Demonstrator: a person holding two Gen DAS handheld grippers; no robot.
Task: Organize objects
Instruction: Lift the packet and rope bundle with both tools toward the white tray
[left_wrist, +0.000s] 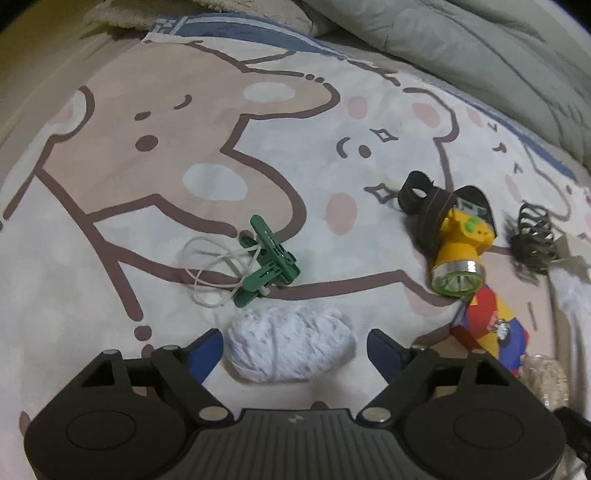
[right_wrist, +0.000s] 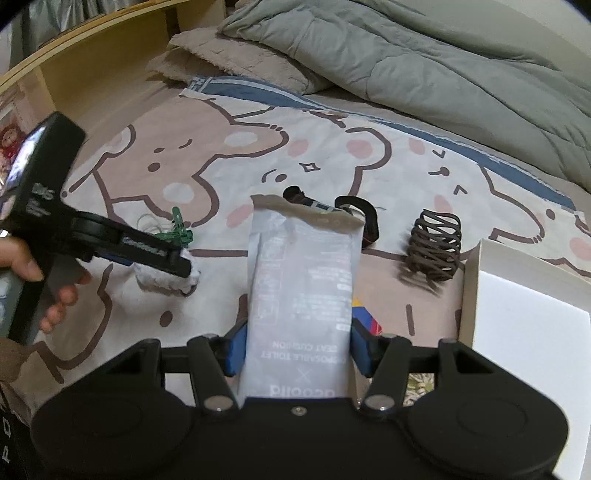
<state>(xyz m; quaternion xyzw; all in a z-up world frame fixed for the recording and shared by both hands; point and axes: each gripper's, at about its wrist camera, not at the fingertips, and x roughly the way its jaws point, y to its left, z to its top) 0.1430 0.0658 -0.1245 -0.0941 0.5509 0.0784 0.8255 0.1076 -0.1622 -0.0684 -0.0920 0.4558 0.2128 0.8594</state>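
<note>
My left gripper (left_wrist: 295, 347) is open, its blue pads on either side of a white fluffy cloth ball (left_wrist: 291, 347) lying on the bed sheet. In the right wrist view the left gripper (right_wrist: 184, 267) sits at that ball (right_wrist: 162, 280). My right gripper (right_wrist: 295, 343) is shut on a grey disposable toilet seat cushion packet (right_wrist: 301, 295) and holds it above the sheet. A green clip with a white cord (left_wrist: 267, 258) lies beyond the ball. A yellow headlamp with a dark strap (left_wrist: 458, 247) lies to the right.
A white open box (right_wrist: 524, 332) stands at the right. A dark coiled hair tie bundle (right_wrist: 434, 245) lies beside it. A red, yellow and blue packet (left_wrist: 491, 328) lies near the headlamp. A grey quilt (right_wrist: 406, 55) is heaped at the back.
</note>
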